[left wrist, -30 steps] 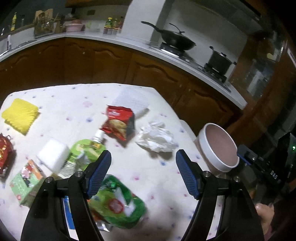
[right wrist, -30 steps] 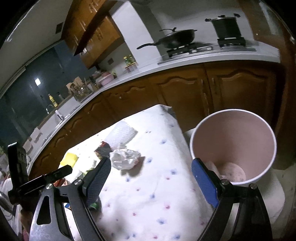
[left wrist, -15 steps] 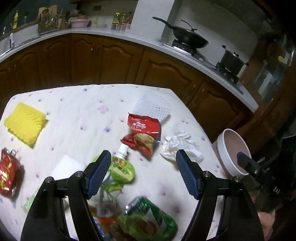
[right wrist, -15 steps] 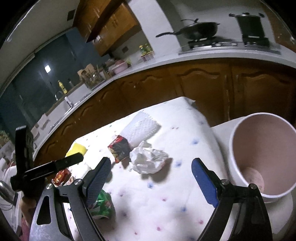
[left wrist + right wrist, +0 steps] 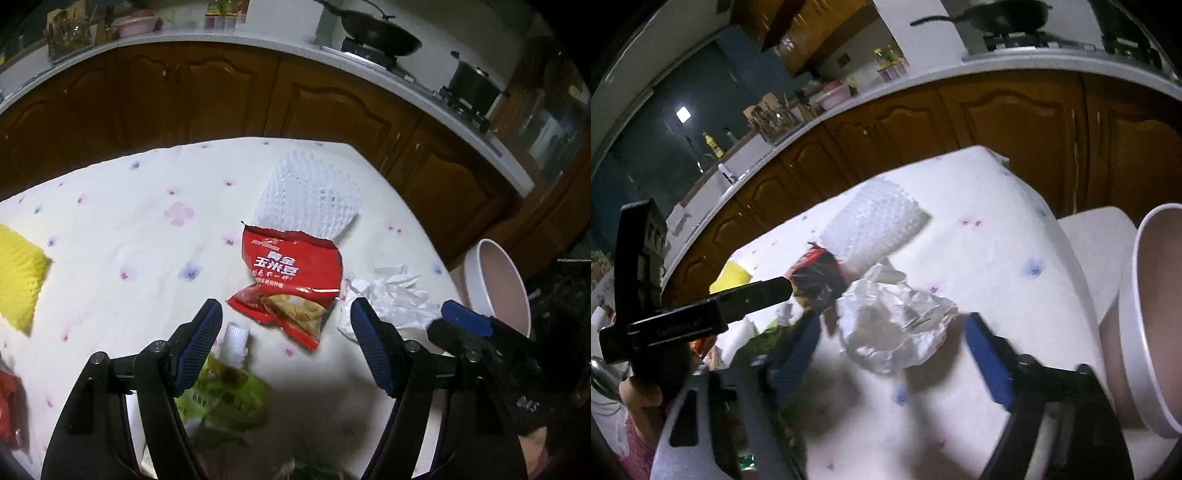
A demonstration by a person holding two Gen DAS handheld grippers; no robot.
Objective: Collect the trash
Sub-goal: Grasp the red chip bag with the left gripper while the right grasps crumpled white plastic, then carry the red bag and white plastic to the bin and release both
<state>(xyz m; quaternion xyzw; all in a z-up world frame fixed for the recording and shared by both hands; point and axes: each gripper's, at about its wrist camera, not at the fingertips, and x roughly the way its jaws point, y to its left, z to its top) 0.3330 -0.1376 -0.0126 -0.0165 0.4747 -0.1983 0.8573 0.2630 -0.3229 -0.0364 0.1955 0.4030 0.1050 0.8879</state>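
A red snack bag (image 5: 291, 280) lies on the white flowered tablecloth (image 5: 122, 229), just ahead of my open, empty left gripper (image 5: 286, 343). A crumpled white tissue (image 5: 391, 299) lies to its right; in the right wrist view the tissue (image 5: 894, 325) sits between the fingers of my open right gripper (image 5: 894, 354), untouched. The white trash bin (image 5: 1145, 332) stands off the table's right edge, also seen in the left wrist view (image 5: 498, 284). A white foam net (image 5: 310, 195) lies behind the bag. A green pouch (image 5: 221, 391) lies under the left gripper.
A yellow foam net (image 5: 18, 273) lies at the table's left, with a red packet (image 5: 9, 406) below it. Brown kitchen cabinets (image 5: 221, 92) and a counter with a wok (image 5: 376, 33) and pot (image 5: 472, 85) run behind the table.
Both grippers have moved forward over the table. The left one closed in on the red snack bag, the right one swung from the bin to straddle the tissue.
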